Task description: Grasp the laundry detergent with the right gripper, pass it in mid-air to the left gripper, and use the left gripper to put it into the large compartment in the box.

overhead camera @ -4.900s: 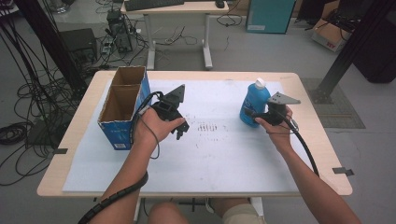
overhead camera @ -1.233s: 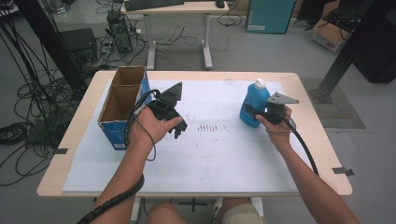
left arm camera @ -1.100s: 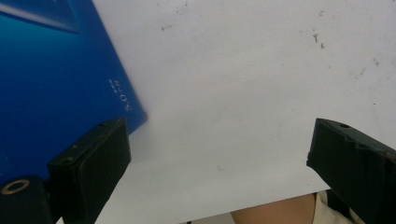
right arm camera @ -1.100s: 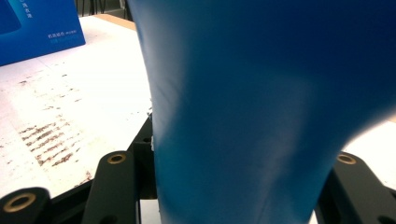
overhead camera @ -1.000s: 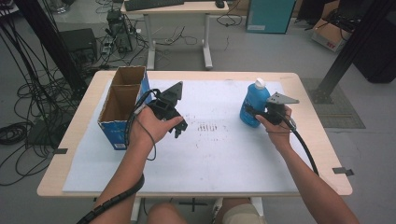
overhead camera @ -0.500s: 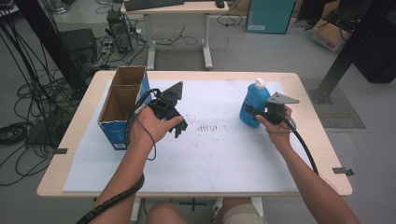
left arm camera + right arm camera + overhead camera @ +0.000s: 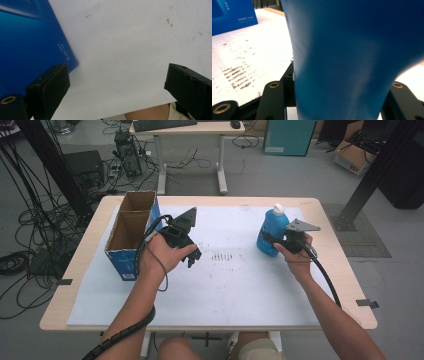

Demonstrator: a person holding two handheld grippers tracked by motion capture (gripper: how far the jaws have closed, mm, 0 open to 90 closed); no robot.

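The right gripper [image 7: 276,241] clamps the blue bottle [image 7: 270,231], upright at the mat's [image 7: 235,285] two o'clock. It looks smooth, light, slightly squeezable; its waist suits gripping. The left gripper [image 7: 192,255] hovers open.

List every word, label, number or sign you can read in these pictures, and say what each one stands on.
Blue cardboard box, side wall, left gripper view: small pale print, too blurred to read.
The same box in the right gripper view: one line of small white print, too small to read.
Blue bottle, held in the right gripper: no lettering shows.
White sheet: dark smudges, no text.
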